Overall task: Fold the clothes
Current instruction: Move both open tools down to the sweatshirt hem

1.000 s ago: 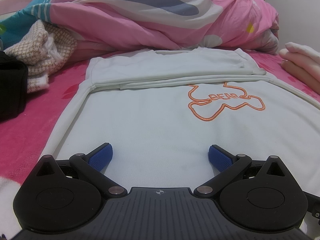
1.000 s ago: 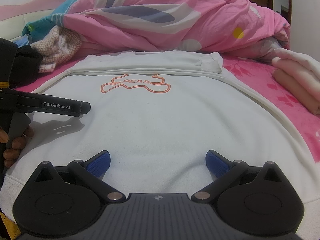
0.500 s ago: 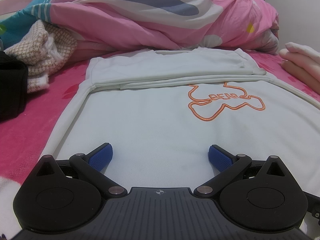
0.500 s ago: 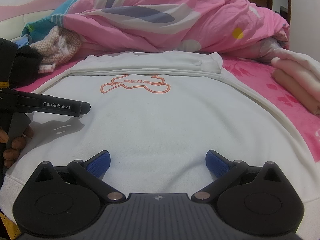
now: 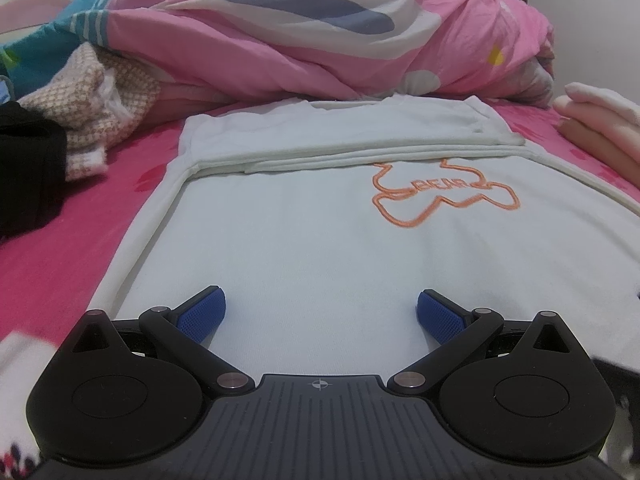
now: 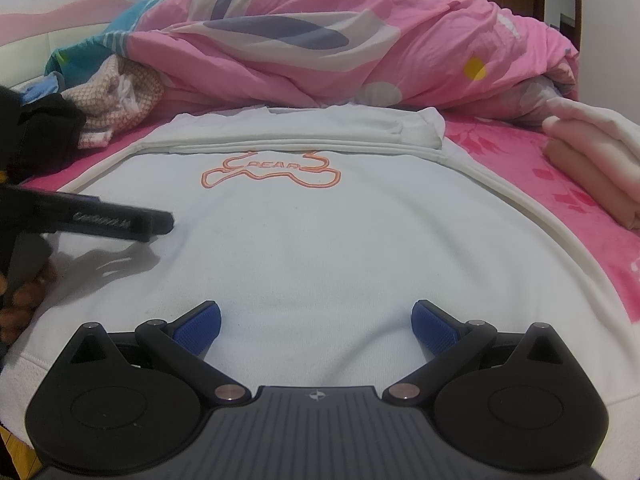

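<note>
A white sweatshirt (image 5: 320, 232) with an orange bear outline (image 5: 444, 196) lies flat on the pink bed, its sleeves folded across the far end. My left gripper (image 5: 319, 314) hovers open over its near hem, blue pads wide apart, nothing between them. My right gripper (image 6: 316, 324) is open too, low over the same sweatshirt (image 6: 320, 240) near its hem, holding nothing. In the right wrist view the left gripper's black body (image 6: 100, 222) reaches in from the left edge, blurred, held by a hand (image 6: 24, 296).
A rumpled pink duvet (image 5: 340, 36) piles up behind the sweatshirt. A checked beige garment (image 5: 92, 120) and a black one (image 5: 28, 172) lie at the left. Folded pale pink clothes (image 6: 592, 164) are stacked at the right. Pink bedsheet (image 5: 60, 256) shows on both sides.
The left gripper looks motion-blurred in the right wrist view and has shifted slightly right. The right gripper and the sweatshirt are where they were.
</note>
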`<state>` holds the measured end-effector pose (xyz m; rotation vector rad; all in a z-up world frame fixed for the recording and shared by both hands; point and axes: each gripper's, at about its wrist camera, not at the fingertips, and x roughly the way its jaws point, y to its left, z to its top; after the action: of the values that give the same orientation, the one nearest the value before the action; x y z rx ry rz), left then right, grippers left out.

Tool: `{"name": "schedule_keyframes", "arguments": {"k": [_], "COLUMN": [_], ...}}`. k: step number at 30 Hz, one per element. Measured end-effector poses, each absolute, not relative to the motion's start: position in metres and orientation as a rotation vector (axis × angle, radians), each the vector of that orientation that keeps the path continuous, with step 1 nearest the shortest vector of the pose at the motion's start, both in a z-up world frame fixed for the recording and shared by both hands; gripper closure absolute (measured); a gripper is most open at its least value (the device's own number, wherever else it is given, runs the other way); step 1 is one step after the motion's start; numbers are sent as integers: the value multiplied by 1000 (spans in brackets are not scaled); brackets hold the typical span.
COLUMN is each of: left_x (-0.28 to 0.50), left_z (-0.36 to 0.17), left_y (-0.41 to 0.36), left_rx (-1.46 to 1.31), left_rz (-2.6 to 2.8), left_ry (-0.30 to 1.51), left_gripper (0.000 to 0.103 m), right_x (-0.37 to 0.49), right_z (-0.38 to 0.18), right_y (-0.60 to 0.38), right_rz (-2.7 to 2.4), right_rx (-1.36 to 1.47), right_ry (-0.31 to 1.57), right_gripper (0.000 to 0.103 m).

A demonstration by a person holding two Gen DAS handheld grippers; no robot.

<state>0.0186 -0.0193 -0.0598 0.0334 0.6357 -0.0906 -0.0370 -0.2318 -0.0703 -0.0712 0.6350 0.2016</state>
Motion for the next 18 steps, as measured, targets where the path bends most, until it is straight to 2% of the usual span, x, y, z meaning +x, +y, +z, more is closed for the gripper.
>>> {"name": "schedule_keyframes", "arguments": {"k": [6,18], "left_x": [-18,-81], "left_z": [-60,-47], "left_y": [-15,14], "left_rx": [68,150], "left_rz": [-159,-284], "left_ry": [606,747], "left_gripper": [0,0], "right_x": [-38,-38], "right_z": [-70,-71], "right_y": [-231,-234], "right_rz": [207,222], "right_rx": [-72,-73], "right_ry": [636,625], "right_gripper": [0,0]}}
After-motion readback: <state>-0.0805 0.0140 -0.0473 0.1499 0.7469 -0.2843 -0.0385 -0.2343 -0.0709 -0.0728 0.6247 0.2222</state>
